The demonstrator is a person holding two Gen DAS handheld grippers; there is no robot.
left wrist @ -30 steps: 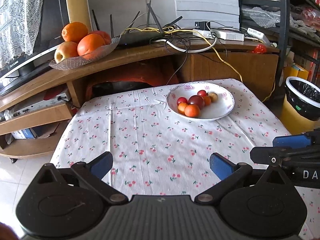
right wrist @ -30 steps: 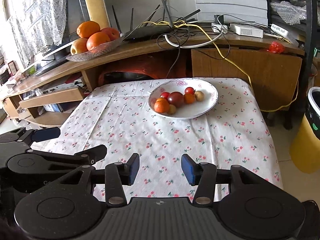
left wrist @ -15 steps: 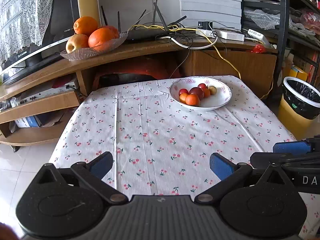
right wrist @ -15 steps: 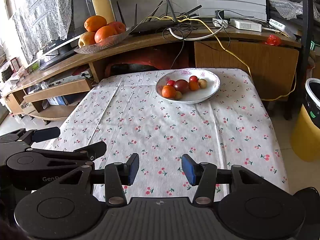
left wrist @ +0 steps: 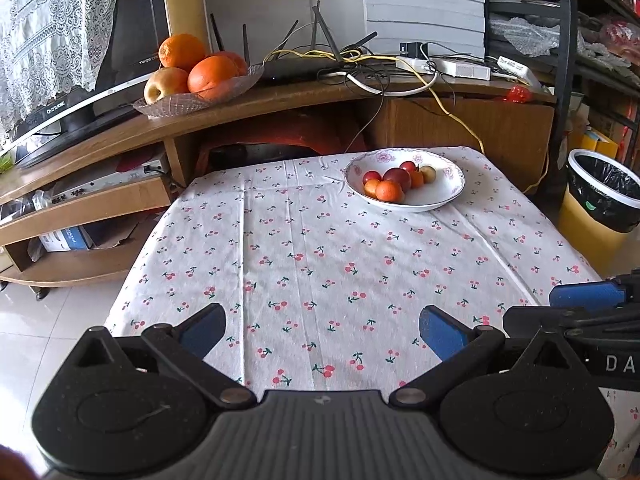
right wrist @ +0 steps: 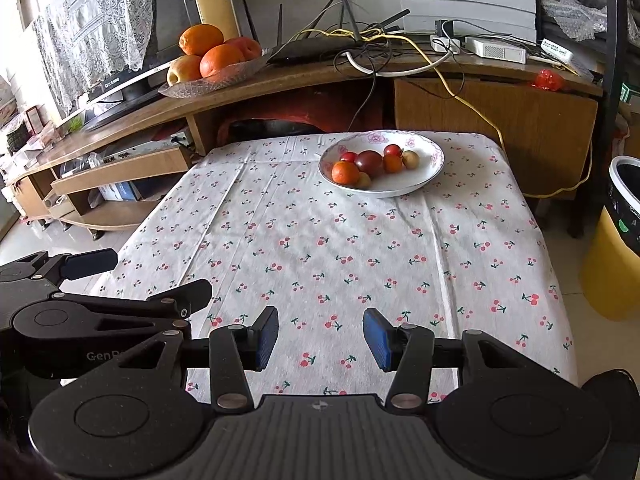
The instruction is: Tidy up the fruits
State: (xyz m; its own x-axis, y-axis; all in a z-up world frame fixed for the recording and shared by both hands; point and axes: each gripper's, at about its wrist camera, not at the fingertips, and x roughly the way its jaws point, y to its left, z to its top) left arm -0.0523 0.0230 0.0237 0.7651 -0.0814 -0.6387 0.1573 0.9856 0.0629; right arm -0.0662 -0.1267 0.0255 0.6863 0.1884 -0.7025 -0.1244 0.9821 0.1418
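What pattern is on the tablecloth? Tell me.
Small red cherries on white tablecloth; clearest in the right wrist view.

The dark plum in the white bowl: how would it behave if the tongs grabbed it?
The dark plum looks smooth and glossy, so it may slip between flat pads. Being round, it would probably roll if nudged. Neighbouring fruits in the white bowl crowd it, likely shifting too.

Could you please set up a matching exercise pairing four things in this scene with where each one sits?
Things:
1. white floral bowl
2. glass fruit dish
3. yellow waste bin
4. router

Places:
A. on the floor right of the table
B. on the wooden shelf, beside the cables
C. far end of the cherry-print tablecloth
D. on the wooden shelf, in front of the TV

Pairs: 1-C, 2-D, 3-A, 4-B
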